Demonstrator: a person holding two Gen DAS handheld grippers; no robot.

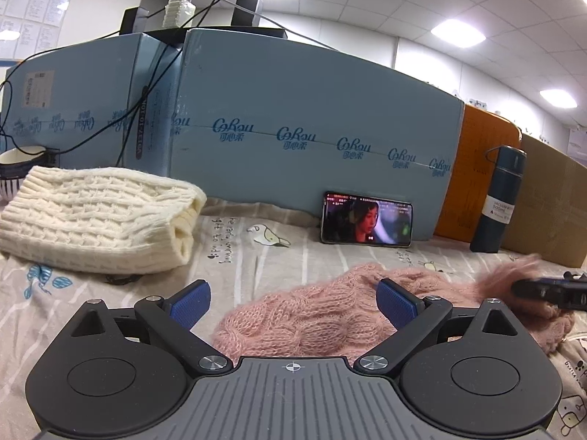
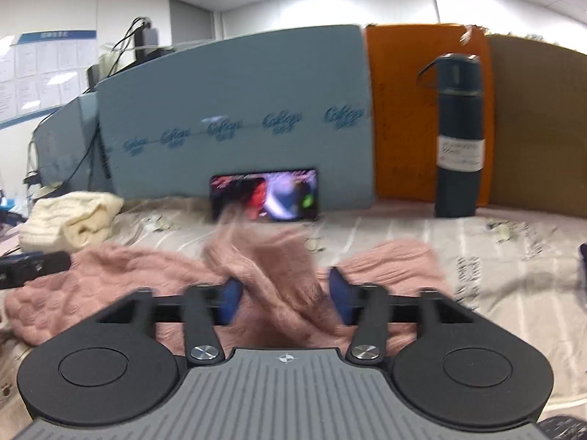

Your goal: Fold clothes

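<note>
Bowl (image 1: pixel 16 168) at far left, striped outside, mostly hidden behind the cream sweater, contents not visible. Dark flask (image 1: pixel 499 198) upright at far right, lid on, standing against the orange box (image 1: pixel 484 168) and brown cardboard box (image 1: pixel 550 198). Long light-blue box (image 1: pixel 312 117) with printed logos runs across the far side as a back wall; black cables (image 1: pixel 154 73) drape over its left end, with small gear on top. Surface is a bedsheet (image 1: pixel 256 249) with stripes, text and cartoon prints. Room is office-like: tiled ceiling with lit panels, white walls, posters on the left wall. Phone (image 1: pixel 367 223) leans sideways against the blue box, screen on. Cream sweater (image 1: pixel 99 220) sits folded at far left on the sheet. Pink sweater (image 1: pixel 319 315) lies rumpled on the sheet near the middle, just ahead of both grippers. Left gripper (image 1: pixel 293 300) spread wide, nothing pinched, pink knit lying below and between its blue pads (image 1: pixel 190 304). Right gripper (image 2: pixel 284 293) is blurred, jaws parted, a raised fold of pink knit standing between the pads; pads do not look pressed on it. In the left wrist view the right gripper comes in from the right edge beside a blurred tuft of pink knit.
</note>
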